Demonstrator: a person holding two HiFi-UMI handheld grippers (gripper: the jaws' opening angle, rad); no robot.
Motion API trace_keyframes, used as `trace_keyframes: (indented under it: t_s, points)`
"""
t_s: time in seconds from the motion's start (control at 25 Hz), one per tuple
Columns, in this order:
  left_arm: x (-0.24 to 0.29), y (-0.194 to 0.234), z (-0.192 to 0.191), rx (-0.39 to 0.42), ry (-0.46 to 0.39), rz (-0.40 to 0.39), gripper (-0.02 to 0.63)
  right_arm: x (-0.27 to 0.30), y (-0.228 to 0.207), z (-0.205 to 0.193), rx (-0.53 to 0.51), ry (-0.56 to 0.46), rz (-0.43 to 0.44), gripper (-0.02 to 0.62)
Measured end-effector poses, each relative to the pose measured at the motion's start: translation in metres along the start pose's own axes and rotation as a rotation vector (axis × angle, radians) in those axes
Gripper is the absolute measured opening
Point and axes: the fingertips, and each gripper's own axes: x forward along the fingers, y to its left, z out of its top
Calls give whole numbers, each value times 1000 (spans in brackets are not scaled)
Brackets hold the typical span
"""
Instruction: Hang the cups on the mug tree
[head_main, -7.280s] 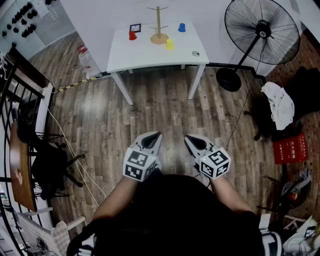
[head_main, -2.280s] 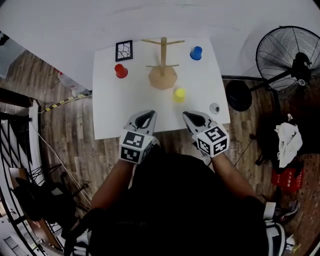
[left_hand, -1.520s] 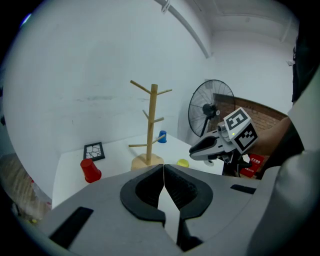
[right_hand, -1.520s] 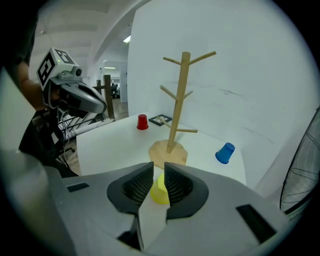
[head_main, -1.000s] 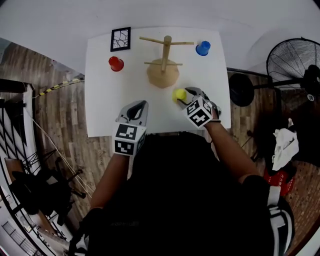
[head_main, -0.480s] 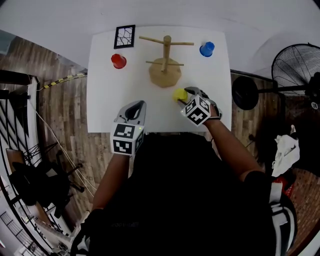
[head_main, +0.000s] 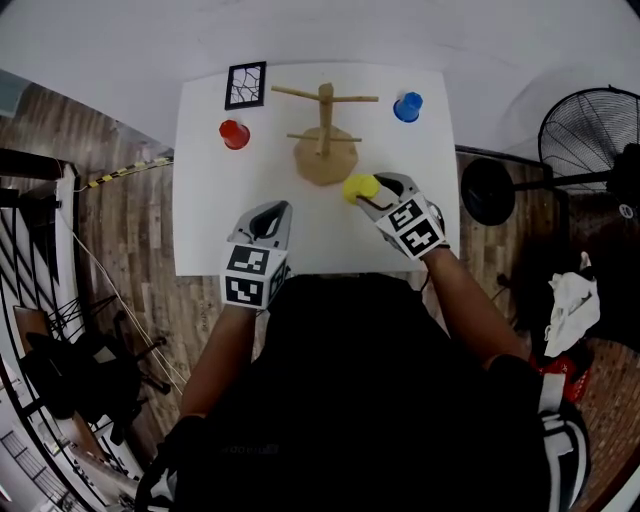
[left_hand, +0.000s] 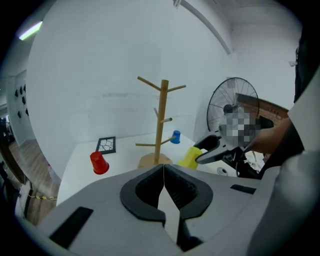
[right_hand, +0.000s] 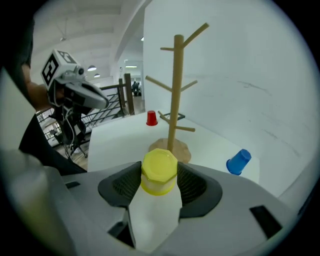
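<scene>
Nothing hangs on the mug tree (head_main: 324, 130) yet. Right gripper (head_main: 376, 194) jaws clamp the yellow cup (head_main: 358, 186), left gripper (head_main: 268, 214) jaws are pinched together empty. Red cup (head_main: 234, 133) upper left and blue cup (head_main: 407, 106) upper right wait on the counter (head_main: 210, 220).

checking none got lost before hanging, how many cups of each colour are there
red cup: 1
blue cup: 1
yellow cup: 1
total: 3
</scene>
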Motion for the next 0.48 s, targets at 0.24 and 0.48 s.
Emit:
trace_keyframes:
  t_s: [0.24, 0.48]
  points:
    - [1, 10, 12, 5, -20, 16, 17, -31, -34, 29, 183, -187, -51, 215]
    - [2, 5, 7, 8, -7, 4, 17, -56, -70, 41, 405, -357, -107, 215]
